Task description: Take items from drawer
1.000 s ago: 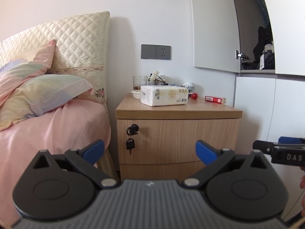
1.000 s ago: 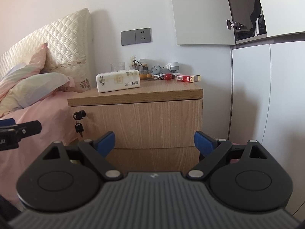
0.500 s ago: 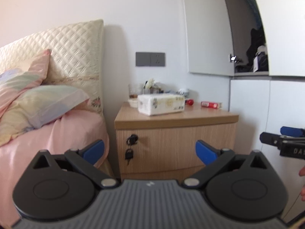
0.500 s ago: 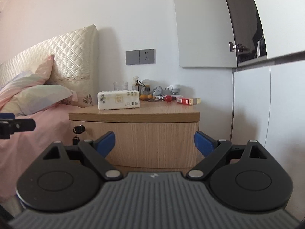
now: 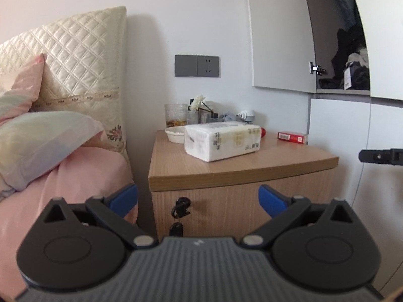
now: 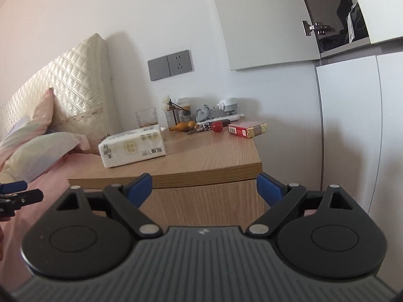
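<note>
Pink bedding point(image 5: 75, 176) and a pastel pillow point(image 5: 42, 143) are seen at far left, backed by a cream quilted headboard point(image 5: 75, 63). Just right of the bed stands a light wood-grain bedside cabinet point(image 5: 239, 166). Its top drawer front point(image 5: 239, 206) is closed, with a black key and fob point(image 5: 180, 211) hanging from the lock at its left end; the drawer's contents are not visible.

On the cabinet top, from left: a white shallow dish point(image 5: 175, 134), a clear patterned glass point(image 5: 175, 115), a white plastic-wrapped tissue pack point(image 5: 221, 141), a small red ball point(image 6: 217, 126), and a red-and-gold flat box point(image 6: 248, 128) near the right edge. Small clutter at the back is too indistinct to identify. A grey socket plate point(image 5: 197, 66) is fixed to the wall above.

At right, a white wardrobe point(image 5: 340, 130) is recorded, one upper door ajar over dark clothing point(image 5: 350, 58).

The left gripper point(image 5: 197, 198) is held before the drawer front, its blue-tipped fingers point(image 5: 123, 198) spread wide with nothing between them. The right gripper point(image 6: 204, 185) is likewise spread and empty, level with the cabinet's top edge, touching nothing.
</note>
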